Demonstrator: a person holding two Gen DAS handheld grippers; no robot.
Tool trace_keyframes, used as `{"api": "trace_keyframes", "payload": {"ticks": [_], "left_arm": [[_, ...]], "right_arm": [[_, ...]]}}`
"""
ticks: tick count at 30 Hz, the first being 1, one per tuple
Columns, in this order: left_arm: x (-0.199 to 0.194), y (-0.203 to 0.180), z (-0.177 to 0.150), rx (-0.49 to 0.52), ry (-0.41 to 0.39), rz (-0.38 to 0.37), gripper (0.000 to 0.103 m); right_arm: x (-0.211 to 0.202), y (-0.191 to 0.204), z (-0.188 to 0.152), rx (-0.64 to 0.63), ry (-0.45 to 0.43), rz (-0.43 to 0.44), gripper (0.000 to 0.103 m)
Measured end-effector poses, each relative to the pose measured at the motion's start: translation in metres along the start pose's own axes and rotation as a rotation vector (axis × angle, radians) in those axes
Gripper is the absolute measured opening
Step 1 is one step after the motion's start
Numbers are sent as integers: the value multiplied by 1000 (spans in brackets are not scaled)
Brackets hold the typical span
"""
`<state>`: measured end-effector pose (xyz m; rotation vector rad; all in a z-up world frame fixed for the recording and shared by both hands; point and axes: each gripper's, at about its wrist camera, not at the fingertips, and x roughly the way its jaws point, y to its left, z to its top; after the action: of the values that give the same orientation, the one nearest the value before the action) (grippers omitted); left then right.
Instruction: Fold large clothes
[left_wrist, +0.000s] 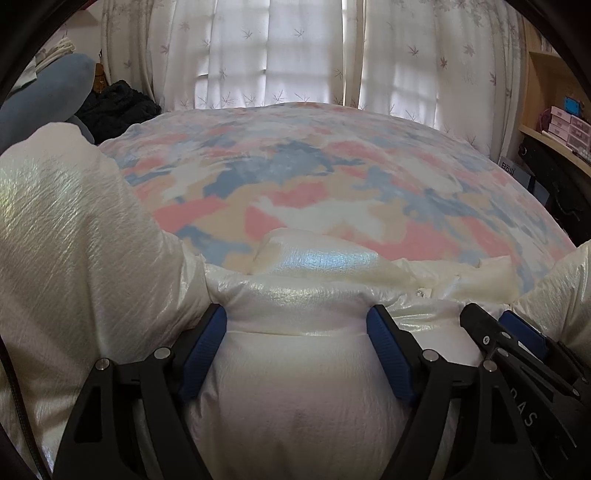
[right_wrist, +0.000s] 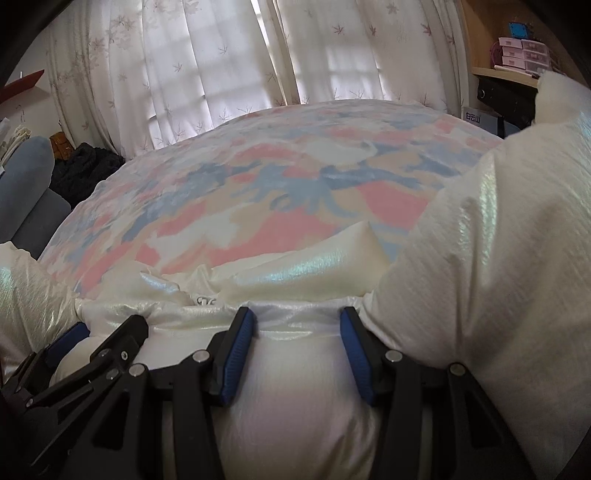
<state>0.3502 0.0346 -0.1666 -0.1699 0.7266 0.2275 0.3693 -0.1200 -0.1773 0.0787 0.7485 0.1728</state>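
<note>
A puffy white jacket (left_wrist: 295, 369) lies on the bed (left_wrist: 314, 177), its collar (left_wrist: 314, 258) toward the curtains (left_wrist: 295, 55) and its body running back toward the cameras — that is its long axis, as far as I can judge. The left gripper (left_wrist: 297, 325) straddles a padded bulge near the collar; its jaws stand wide and whether the pads press is unclear. The right gripper (right_wrist: 297, 328) sits just beside it, closed on a similar bulge of jacket. A sleeve (left_wrist: 74, 221) rises at each side. Both grippers likely sit at the shoulders to set the jacket down flat — ready for folding the sleeves inward.
</note>
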Motion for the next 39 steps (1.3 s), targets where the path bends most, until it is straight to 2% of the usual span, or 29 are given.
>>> {"api": "trace_keyframes", "payload": {"ticks": [21, 34, 39], "left_arm": [[17, 7, 4, -34, 23, -53, 80], [20, 4, 5, -40, 40, -57, 81], [19, -1, 8, -15, 73, -32, 82]], "right_arm": [[7, -4, -1, 17, -21, 10, 50], [7, -5, 0, 21, -20, 16, 50], [7, -6, 2, 29, 2, 27, 50]]}}
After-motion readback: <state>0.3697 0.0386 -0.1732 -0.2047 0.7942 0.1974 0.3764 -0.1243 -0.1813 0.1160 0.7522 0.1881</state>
